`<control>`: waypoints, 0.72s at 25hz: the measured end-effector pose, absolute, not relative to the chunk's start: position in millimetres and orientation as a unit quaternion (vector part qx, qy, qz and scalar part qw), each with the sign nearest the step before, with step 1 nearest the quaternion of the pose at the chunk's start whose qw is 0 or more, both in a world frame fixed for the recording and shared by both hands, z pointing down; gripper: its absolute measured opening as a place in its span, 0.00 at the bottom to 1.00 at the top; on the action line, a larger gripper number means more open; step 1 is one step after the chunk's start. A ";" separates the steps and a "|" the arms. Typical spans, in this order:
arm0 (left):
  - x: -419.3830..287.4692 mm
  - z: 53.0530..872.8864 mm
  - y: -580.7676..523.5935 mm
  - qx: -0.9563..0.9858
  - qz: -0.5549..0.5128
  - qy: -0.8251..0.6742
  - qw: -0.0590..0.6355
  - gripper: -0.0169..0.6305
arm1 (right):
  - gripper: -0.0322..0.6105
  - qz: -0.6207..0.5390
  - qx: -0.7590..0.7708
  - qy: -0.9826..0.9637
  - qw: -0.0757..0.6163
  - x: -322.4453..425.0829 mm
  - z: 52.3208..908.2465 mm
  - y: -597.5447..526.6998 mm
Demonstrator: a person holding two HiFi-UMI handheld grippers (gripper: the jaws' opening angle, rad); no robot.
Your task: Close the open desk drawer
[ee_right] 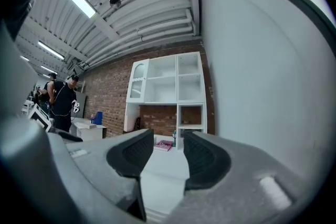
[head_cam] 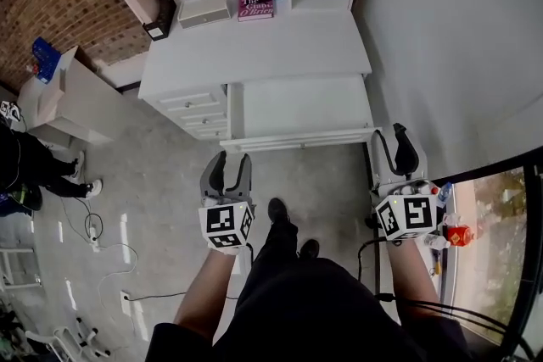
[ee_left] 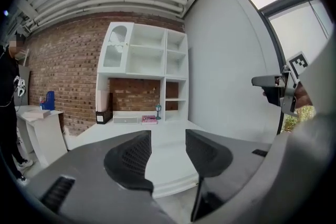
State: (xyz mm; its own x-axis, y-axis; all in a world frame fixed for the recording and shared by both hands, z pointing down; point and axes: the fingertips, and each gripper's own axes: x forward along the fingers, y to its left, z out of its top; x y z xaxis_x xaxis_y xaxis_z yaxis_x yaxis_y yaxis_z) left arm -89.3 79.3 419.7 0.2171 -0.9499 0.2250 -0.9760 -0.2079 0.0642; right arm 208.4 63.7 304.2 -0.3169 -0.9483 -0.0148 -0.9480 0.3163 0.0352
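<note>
Looking down from the head: white desk [head_cam: 254,47] against the brick wall, wide drawer [head_cam: 301,138] pulled well out from the desk's front edge at its right end, left gripper [head_cam: 231,169] just short of the drawer's front left corner, right gripper [head_cam: 392,150] close by its front right corner. Along the left gripper: jaws parted, nothing between them, drawer front just ahead. Along the right gripper: jaws spread wide and empty, pink book [ee_right: 163,145] at the desk's back edge framed in the gap.
</note>
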 end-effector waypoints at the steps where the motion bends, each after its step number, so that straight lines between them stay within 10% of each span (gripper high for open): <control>1: -88.8 431.7 67.9 0.776 0.073 -0.618 0.105 0.33 | 0.33 -0.014 0.589 -0.808 0.007 208.9 307.5 52.1; 18: -132.8 645.9 -1.8 0.730 0.197 -0.593 0.277 0.34 | 0.32 0.008 0.575 -0.815 0.071 124.6 347.7 -93.1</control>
State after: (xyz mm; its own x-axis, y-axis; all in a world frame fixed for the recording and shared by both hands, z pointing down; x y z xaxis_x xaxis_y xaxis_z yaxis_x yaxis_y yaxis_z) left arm -132.8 -1.8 645.9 0.2179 -0.7570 0.6160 -0.9751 -0.1428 0.1695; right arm 124.6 -93.1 347.7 -0.3284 -0.9363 0.1247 -0.9386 0.3383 0.0675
